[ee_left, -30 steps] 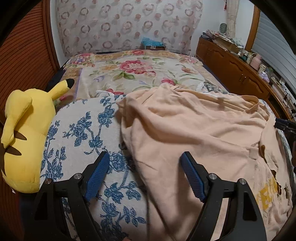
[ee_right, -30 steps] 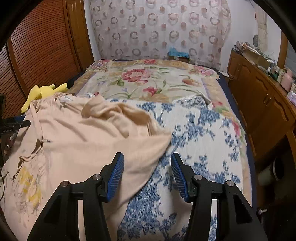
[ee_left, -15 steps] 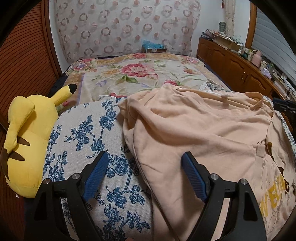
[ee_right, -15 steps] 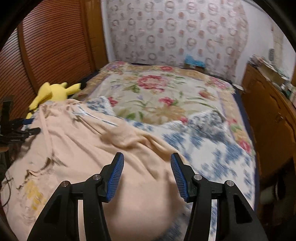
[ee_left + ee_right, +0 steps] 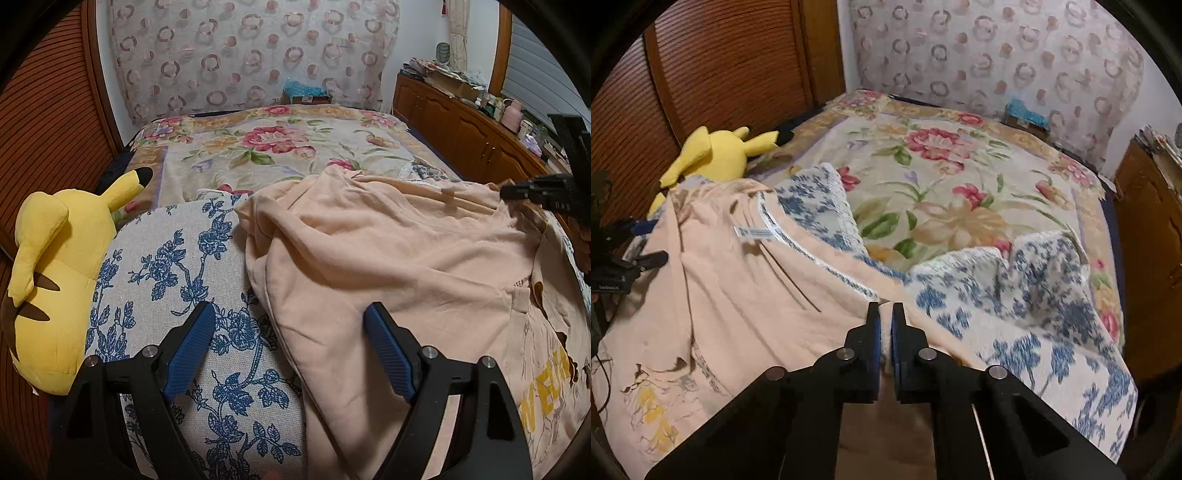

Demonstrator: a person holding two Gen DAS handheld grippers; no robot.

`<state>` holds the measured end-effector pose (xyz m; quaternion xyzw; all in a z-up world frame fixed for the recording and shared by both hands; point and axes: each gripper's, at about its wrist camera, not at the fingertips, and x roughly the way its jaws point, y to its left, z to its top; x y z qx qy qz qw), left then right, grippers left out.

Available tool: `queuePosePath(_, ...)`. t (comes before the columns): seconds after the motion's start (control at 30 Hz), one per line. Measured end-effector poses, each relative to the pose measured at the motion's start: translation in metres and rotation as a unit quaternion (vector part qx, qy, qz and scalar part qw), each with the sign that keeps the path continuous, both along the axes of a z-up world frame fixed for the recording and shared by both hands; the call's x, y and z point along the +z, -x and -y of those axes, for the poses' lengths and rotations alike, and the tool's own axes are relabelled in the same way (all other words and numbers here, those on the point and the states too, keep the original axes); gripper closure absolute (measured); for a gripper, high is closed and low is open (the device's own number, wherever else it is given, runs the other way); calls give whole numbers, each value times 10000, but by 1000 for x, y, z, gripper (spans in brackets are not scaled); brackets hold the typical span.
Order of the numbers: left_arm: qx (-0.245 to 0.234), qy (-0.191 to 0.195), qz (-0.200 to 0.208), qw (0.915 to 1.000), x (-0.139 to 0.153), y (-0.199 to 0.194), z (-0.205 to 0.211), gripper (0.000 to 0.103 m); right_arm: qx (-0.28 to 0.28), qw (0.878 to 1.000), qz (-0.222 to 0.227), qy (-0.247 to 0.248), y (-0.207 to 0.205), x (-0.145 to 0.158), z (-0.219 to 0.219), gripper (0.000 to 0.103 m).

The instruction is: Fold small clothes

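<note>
Peach cotton T-shirt (image 5: 738, 314) beside yellow plush toy (image 5: 716, 155): right gripper (image 5: 884, 321) pinches its edge for folding; left gripper (image 5: 288, 347) hovers wide, empty.

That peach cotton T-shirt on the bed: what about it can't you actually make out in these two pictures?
- Peach cotton T-shirt, yellow chest print: cut off by the left wrist view's edge, so the word is incomplete.
- Its white neck label: too small to read in the right wrist view.
- Fabric pinched by the right gripper: the shut black fingers hide whether the blue-flowered cloth is caught too.
- Left gripper: open, holding nothing.
</note>
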<state>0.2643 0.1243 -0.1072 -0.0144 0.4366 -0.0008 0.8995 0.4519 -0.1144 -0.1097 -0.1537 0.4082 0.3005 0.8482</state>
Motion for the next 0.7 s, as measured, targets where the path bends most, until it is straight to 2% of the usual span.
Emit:
queuePosePath(0.1,-27,5,0,10000,0,1,-1,19,-157,9996,239,-74,-4,6,-3,100)
queuePosePath(0.2,-57,6,-2,10000,0,1,-1,19,-585,9971,494,-49,-13,9,2,101)
queuePosePath(0.33,-60,5,-2,10000,0,1,-2,19,-761,9966,302,-112,-23,0,3,101)
queuePosePath(0.47,-114,64,10,9999,2,1,-4,19,-743,9963,410,-134,-14,2,2,100)
queuePosePath(0.6,-159,320,22,9994,5,-5,-14,28,-707,9960,543,-82,3,9,12,90)
queuePosePath(0.67,-153,448,38,9989,7,-9,-20,34,-744,9954,596,-24,14,10,21,69)
queuePosePath(0.7,-130,477,34,9988,8,-11,-23,37,-770,9951,612,-31,21,10,27,64)
